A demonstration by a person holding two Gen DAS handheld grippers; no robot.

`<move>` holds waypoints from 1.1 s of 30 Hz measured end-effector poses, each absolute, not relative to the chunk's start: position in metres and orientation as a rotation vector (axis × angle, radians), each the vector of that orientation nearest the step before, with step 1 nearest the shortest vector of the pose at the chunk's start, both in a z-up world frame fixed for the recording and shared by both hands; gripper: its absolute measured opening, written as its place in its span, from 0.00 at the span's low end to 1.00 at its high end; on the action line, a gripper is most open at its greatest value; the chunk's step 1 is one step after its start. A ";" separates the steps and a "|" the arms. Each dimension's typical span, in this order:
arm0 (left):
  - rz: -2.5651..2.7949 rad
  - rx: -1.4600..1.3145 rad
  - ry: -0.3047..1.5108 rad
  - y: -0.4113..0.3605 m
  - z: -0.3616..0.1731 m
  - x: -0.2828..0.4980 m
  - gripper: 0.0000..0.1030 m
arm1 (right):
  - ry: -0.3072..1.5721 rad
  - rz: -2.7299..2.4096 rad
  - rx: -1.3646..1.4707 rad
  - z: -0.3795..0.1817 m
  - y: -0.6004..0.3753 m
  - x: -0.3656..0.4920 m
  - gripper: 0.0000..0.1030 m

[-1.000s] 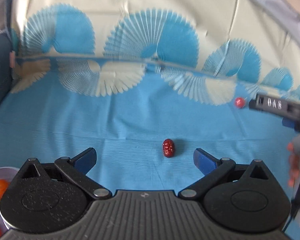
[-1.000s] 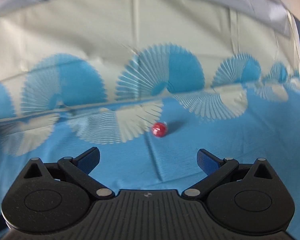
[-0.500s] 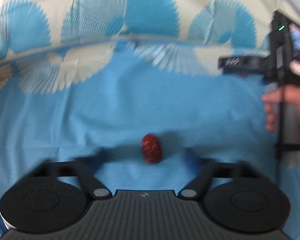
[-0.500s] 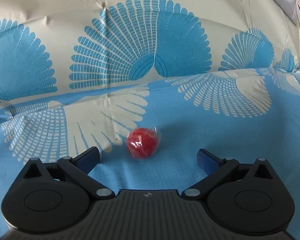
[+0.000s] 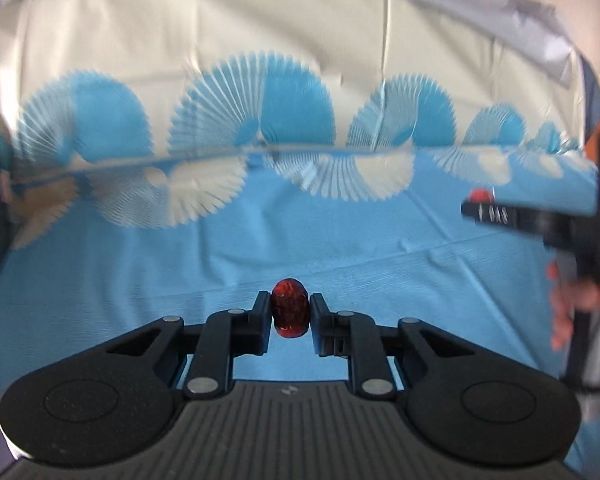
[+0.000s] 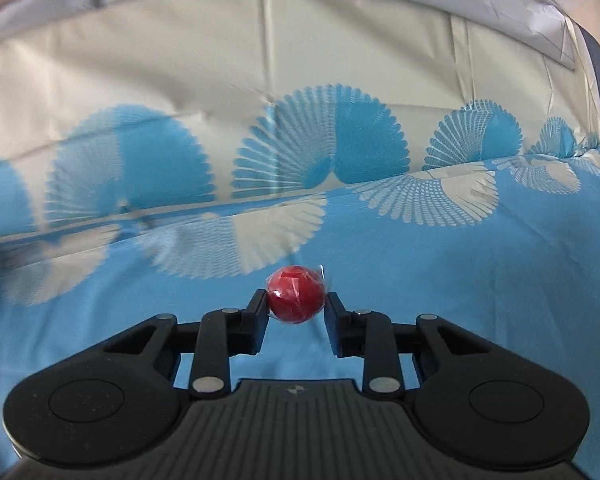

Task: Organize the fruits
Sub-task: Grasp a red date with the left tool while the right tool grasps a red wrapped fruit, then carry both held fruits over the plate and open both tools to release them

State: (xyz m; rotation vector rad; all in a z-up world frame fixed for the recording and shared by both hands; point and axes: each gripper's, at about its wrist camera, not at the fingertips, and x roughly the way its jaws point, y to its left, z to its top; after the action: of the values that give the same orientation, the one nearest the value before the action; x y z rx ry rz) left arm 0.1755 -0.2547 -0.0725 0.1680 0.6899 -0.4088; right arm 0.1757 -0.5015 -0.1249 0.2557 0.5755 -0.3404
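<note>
Blue fan-print cloth (image 5: 140, 280) everywhere; left gripper (image 5: 290, 314) pinches a wrinkly red date (image 5: 290, 312), right gripper (image 6: 297, 306) a wrapped red ball-shaped fruit (image 6: 296, 299). Both grabbed, sorting still ahead.

The left gripper (image 5: 290, 314) pinches a dark red wrinkled fruit (image 5: 290, 307) at lower centre, above the blue tablecloth (image 5: 140, 280). At the right edge, a hand (image 5: 580, 308) holds the right gripper (image 5: 478, 210).
</note>
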 end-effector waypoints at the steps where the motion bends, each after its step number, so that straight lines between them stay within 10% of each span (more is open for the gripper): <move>1: -0.412 0.165 0.681 -0.245 -0.060 0.163 0.21 | 0.570 -0.324 0.263 -0.112 -0.487 0.156 0.30; 16: -0.290 0.189 0.642 -0.053 0.063 -0.019 0.21 | 0.511 -0.002 0.228 0.050 -0.270 -0.038 0.31; 33: -0.193 0.087 0.557 0.048 0.090 -0.144 0.21 | 0.614 0.217 0.102 0.075 -0.129 -0.153 0.31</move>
State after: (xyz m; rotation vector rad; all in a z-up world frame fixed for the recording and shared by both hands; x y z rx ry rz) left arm -0.1442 0.0482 0.0901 0.0868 0.5572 -0.1926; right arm -0.1533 -0.1295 0.0752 0.1018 0.6136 0.2166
